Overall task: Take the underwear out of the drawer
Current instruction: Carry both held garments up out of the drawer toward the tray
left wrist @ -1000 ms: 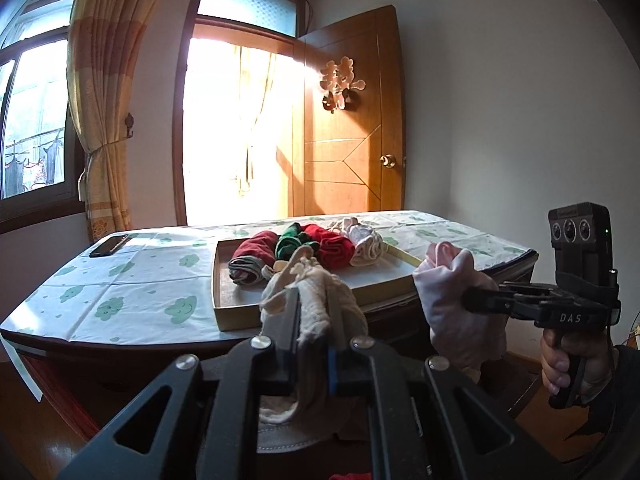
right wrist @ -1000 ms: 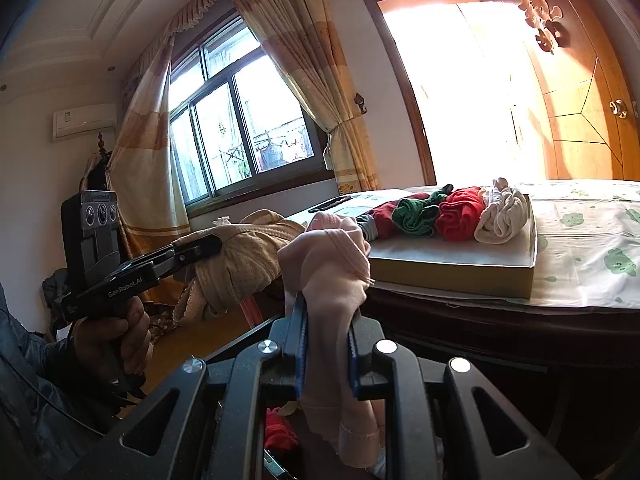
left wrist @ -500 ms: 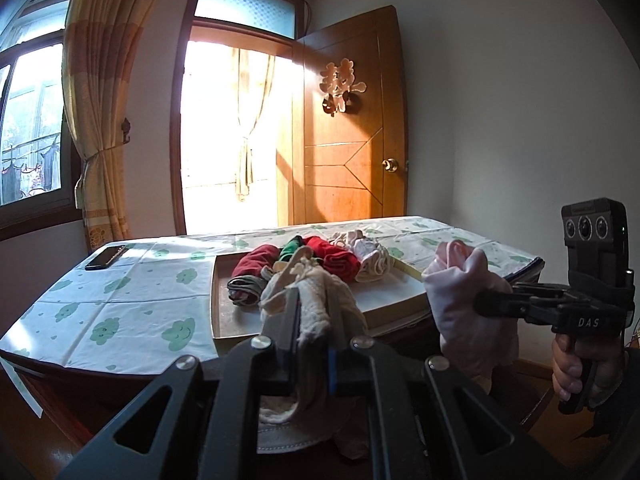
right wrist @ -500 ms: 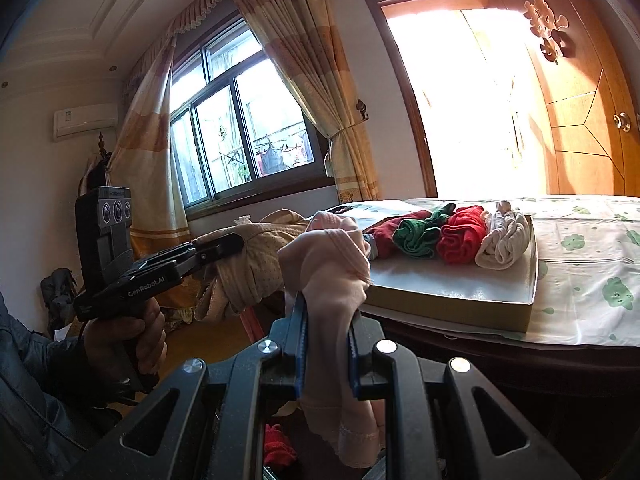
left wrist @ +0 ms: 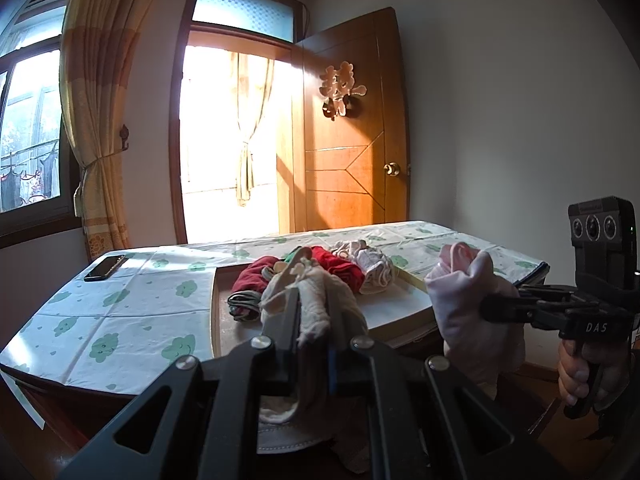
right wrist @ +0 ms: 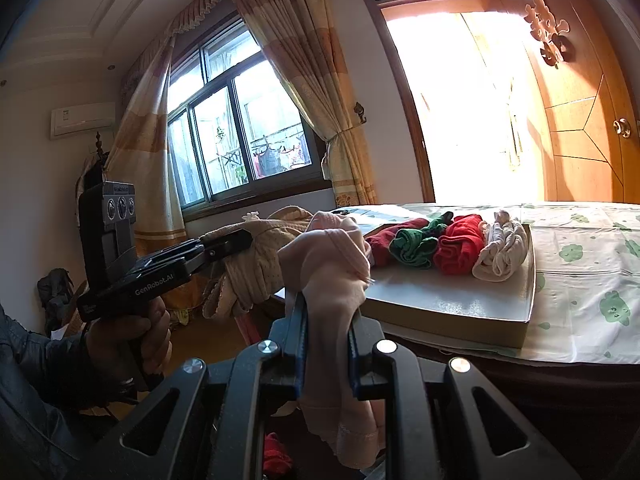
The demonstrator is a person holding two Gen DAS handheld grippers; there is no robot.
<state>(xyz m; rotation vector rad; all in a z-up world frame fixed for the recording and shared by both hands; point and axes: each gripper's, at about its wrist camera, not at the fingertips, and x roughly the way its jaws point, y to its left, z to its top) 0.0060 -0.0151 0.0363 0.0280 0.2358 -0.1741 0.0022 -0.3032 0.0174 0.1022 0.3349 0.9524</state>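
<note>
Left wrist, jaws clamping beige underwear [left wrist: 316, 304]

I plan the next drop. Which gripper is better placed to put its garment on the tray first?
Probably right gripper: its pink garment hangs beside the tray edge.

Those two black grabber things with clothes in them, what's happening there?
A person is holding a gripper in each hand. The left gripper is shut on a cream piece of underwear, and the right gripper is shut on a pale pink piece of underwear. Both pieces hang in the air in front of the table. On the table a shallow box already holds rolled underwear: dark red, green, bright red and white.
</note>
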